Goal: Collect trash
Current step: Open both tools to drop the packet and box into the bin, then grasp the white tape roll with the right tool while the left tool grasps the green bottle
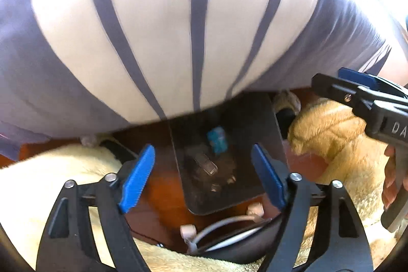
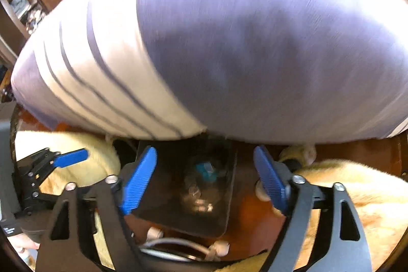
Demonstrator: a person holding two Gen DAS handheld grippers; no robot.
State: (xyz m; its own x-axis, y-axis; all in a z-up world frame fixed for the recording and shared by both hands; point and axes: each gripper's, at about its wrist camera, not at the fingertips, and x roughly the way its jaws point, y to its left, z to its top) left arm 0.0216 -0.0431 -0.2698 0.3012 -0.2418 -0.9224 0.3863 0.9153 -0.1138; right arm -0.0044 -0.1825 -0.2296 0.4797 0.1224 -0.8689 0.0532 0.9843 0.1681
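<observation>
Both the left gripper (image 1: 202, 180) and the right gripper (image 2: 204, 180) hung spread and empty above a dark tray (image 1: 257, 119) on the wooden surface, where crumpled clear and blue wrappers (image 1: 216, 144) lay (partly blurred) beneath a striped pillow (image 1: 158, 24), between two plush toys (image 1: 339, 134).

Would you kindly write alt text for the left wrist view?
The open left gripper points at a dark tablet bearing a crumpled clear wrapper with a blue piece. A large striped pillow looms above, plush toys flank the tablet, and the right gripper enters from the right.
</observation>
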